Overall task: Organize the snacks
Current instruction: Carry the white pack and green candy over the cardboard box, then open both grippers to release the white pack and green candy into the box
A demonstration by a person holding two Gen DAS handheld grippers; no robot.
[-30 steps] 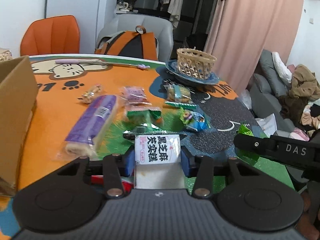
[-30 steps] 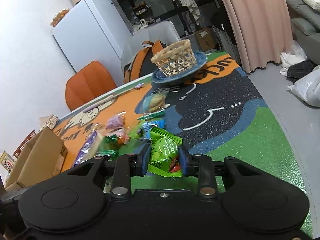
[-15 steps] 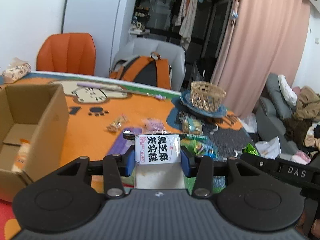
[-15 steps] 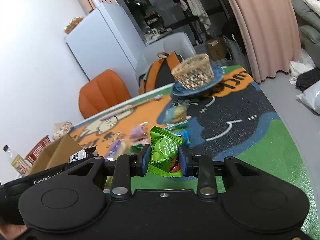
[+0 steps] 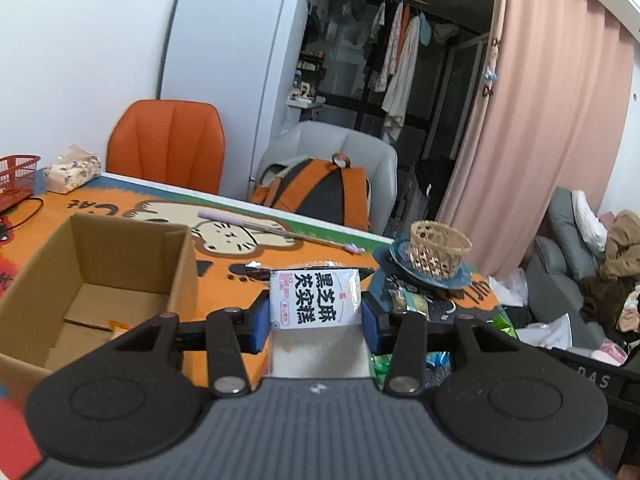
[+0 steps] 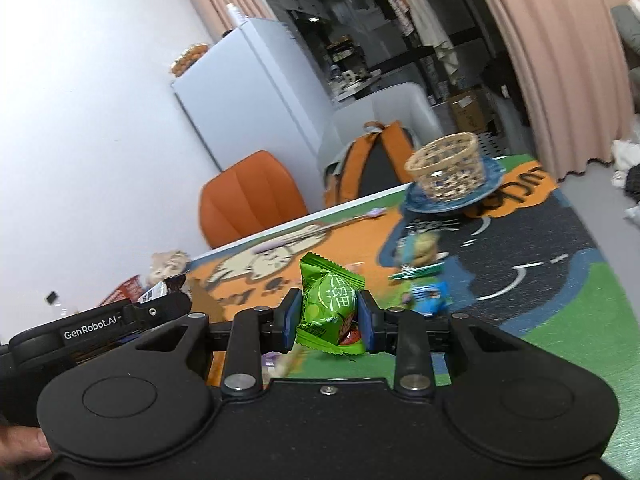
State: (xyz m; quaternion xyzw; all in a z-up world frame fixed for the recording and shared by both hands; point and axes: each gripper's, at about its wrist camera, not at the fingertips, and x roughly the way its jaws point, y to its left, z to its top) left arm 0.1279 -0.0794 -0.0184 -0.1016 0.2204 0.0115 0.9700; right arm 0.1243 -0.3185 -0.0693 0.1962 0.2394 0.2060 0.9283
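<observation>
The left gripper (image 5: 316, 314) is clenched on a white snack packet (image 5: 315, 300) printed with black characters, blue pads pinching its two sides so the label faces the camera. The packet is carried above the table, with the open cardboard box (image 5: 96, 280) at about nine o'clock from it; that box already holds at least one small item, so it is probably where the snacks go. The right gripper (image 6: 329, 316) grips a green candy pouch (image 6: 330, 306) by its flanks, also lifted off the mat. More loose snacks (image 6: 424, 276) lie at two o'clock from the pouch, short of the woven basket (image 6: 448, 174) on its blue plate (image 6: 490, 184).
</observation>
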